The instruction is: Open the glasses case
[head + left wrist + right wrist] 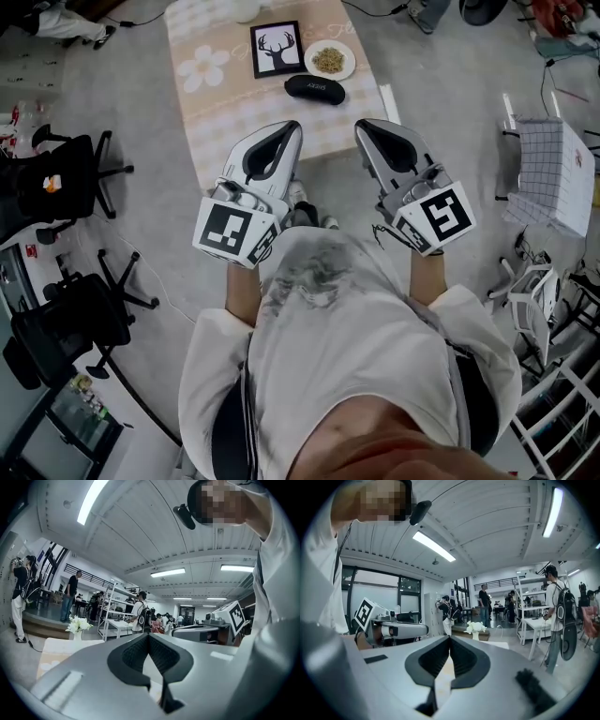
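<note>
A black glasses case (315, 88) lies shut on the low table (225, 103), near its front right part. My left gripper (293, 127) hovers over the table's near edge with its jaws shut and nothing between them. To its right, my right gripper (361, 126) is also shut and empty, short of the case. In the left gripper view the left gripper (149, 634) points level across the room, tips together. The right gripper view shows the right gripper (450, 638) likewise closed, with the left gripper's marker cube (364, 613) beside it.
On the table stand a framed deer picture (277, 49) and a white plate of grain (330, 60) behind the case, and a vase of white flowers (76, 626). Black office chairs (66, 178) stand at left, a checked white box (553, 173) and racks at right. Several people stand in the room beyond.
</note>
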Demonstrator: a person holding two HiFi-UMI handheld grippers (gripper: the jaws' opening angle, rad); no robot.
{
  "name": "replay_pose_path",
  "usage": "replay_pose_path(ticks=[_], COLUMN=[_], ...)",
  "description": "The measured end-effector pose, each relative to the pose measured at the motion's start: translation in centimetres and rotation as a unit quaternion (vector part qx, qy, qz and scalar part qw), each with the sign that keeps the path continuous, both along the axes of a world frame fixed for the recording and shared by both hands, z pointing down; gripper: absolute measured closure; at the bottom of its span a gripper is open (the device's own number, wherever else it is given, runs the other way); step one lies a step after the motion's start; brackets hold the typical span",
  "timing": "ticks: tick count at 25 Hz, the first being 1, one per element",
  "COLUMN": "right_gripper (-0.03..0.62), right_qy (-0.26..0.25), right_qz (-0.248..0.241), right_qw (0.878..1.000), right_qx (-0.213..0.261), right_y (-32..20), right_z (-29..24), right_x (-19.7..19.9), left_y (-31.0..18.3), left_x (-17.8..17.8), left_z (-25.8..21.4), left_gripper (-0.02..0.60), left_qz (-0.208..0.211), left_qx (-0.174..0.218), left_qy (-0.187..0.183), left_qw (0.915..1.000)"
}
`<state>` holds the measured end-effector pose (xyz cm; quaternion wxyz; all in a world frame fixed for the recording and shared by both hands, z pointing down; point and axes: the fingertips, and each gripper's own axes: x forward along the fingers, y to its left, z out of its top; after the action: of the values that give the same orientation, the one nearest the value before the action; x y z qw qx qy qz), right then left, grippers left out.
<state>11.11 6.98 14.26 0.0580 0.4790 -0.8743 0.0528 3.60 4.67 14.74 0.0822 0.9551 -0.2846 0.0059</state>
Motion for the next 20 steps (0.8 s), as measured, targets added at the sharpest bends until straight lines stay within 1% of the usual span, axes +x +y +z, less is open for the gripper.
replay_pose_path(ticks=[6,12,17,20], right_gripper=[0.577,0.577,0.577,0.577], right_qy=[0.007,0.019,0.025,0.023], right_qz=[0.018,0.040,0.040,0.037], right_qw=[1.000,0.999,0.998,0.998], right_qx=[-0.016,-0.027,-0.039,-0.046], right_y=[-3.6,-6.0,-7.6,-8.6], right_z=[1.2,2.5,3.7,4.8], right_x=[-0.5,-0.1,0.4,1.3], left_y=[-3.7,-6.5,-8.3,-9.0], left_x=[-0.7,-1.1,-0.4,0.6], left_z=[0.7,1.7,3.2,4.5], left_gripper=[0.578,0.578,0.578,0.578], left_qz=[0.016,0.028,0.029,0.029], left_qx=[-0.004,-0.015,-0.036,-0.048], left_qy=[-0.002,0.001,0.002,-0.005], left_qw=[0.9999,0.9995,0.9989,0.9984])
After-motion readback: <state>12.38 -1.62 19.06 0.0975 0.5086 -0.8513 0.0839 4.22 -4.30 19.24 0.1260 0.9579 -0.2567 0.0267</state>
